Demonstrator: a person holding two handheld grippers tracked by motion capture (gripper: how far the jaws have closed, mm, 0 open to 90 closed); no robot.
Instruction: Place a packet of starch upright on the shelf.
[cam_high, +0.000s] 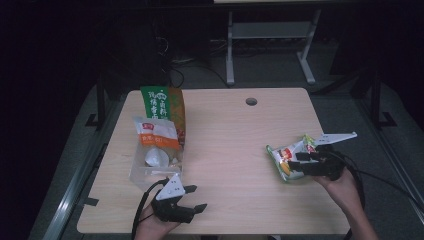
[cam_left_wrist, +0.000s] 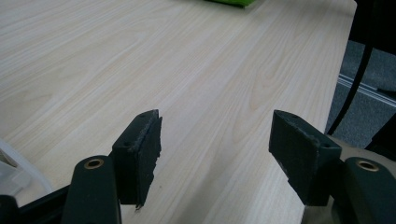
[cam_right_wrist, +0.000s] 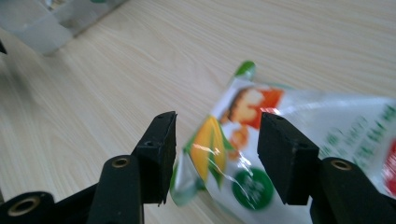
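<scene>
Scanning from the left, we saw the tall green bag (cam_high: 162, 106) standing at the far left of the tabletop (cam_high: 235, 145), with a clear orange-labelled pouch (cam_high: 156, 150) leaning against its near side. Just near of that pouch, the left gripper (cam_high: 194, 198) hovered with its jaws spread wide over bare wood, holding nothing. Well to the right, the right gripper (cam_right_wrist: 215, 158) had its jaws parted around the corner of the snack packet (cam_right_wrist: 299, 140), which lay flat near the right edge. We judged the glossy film the main risk: with so little of the corner between the pads, closing could squeeze it out sideways, or crush the contents. A tilted lift might also let the packet swing and slip free.
</scene>
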